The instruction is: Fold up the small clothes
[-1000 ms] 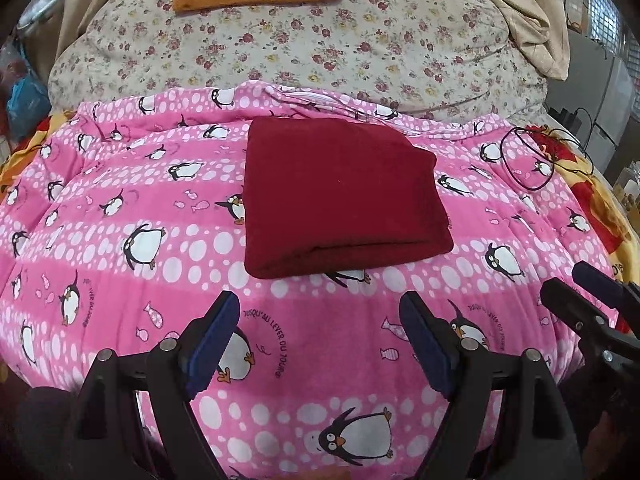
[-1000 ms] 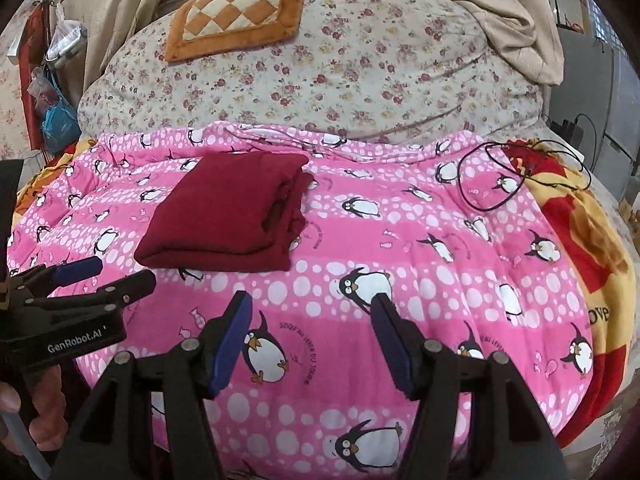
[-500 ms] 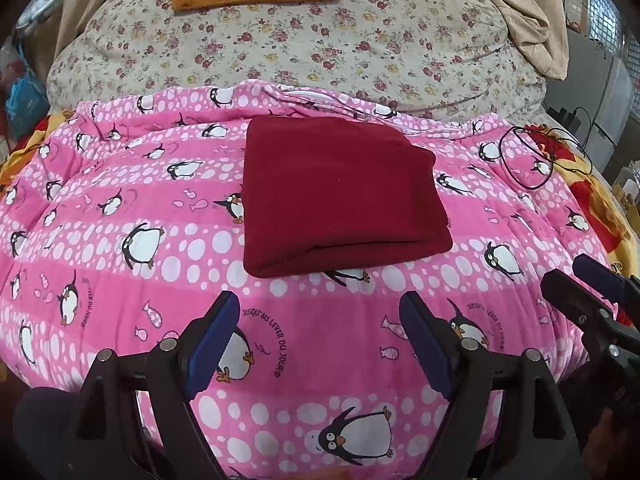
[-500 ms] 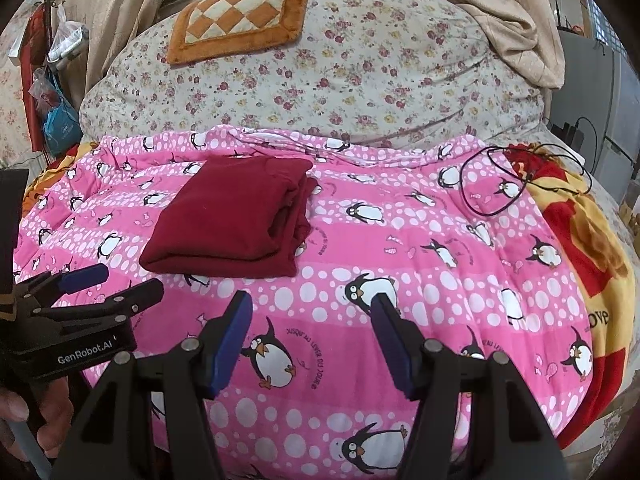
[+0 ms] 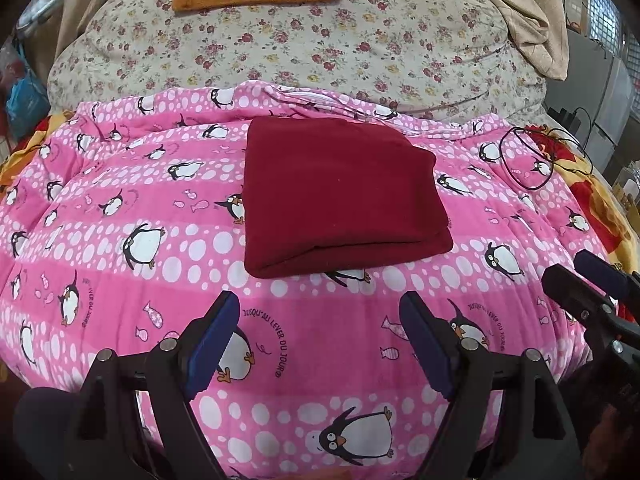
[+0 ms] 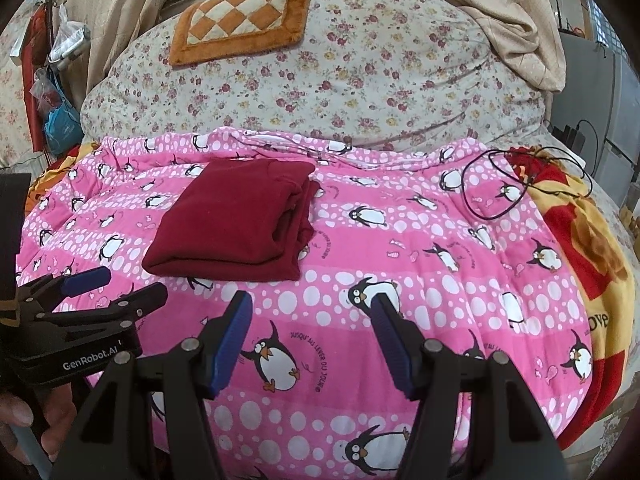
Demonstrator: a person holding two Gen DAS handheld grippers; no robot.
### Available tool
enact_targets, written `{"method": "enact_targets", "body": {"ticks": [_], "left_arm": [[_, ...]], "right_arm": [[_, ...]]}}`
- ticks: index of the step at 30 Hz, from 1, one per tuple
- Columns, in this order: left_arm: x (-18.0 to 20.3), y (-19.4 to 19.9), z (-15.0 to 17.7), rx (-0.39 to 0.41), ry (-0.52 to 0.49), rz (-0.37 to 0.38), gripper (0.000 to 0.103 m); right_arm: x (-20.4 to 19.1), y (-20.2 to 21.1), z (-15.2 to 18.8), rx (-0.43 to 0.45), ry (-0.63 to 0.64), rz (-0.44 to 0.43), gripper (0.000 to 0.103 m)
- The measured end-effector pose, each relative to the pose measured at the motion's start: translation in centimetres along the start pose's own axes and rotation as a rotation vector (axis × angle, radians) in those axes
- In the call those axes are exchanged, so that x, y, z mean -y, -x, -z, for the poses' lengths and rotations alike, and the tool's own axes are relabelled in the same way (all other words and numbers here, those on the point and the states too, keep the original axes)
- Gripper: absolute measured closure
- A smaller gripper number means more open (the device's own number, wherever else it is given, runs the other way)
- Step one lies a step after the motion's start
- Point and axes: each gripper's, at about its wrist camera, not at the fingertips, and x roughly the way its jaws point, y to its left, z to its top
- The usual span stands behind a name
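Note:
A dark red garment (image 5: 340,196) lies folded into a thick rectangle on the pink penguin blanket (image 5: 120,248). In the right wrist view the same garment (image 6: 240,220) sits left of centre, its stacked edges showing on the right side. My left gripper (image 5: 320,312) hovers open just short of the garment's near edge, nothing between its blue pads. My right gripper (image 6: 312,312) is open too, over bare blanket to the right of the garment. Each gripper shows in the other's view: the right gripper (image 5: 576,268) at the right edge, the left gripper (image 6: 120,288) at the lower left.
A floral quilt (image 6: 320,80) is heaped behind the blanket, with an orange checked cushion (image 6: 240,20) on top. A black cable (image 6: 492,184) loops at the blanket's right edge by a red and yellow blanket (image 6: 580,240). Bags (image 6: 60,120) hang at the left.

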Motion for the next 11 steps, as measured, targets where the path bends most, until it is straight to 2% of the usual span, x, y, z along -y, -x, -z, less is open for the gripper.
{"method": "enact_targets", "body": {"ticks": [11], "left_arm": [[0.34,0.53,0.14,0.025,-0.004,0.009,0.041]], "right_arm": [[-0.3,-0.26,-0.15,-0.005,0.014,-0.009,0.039]]}}
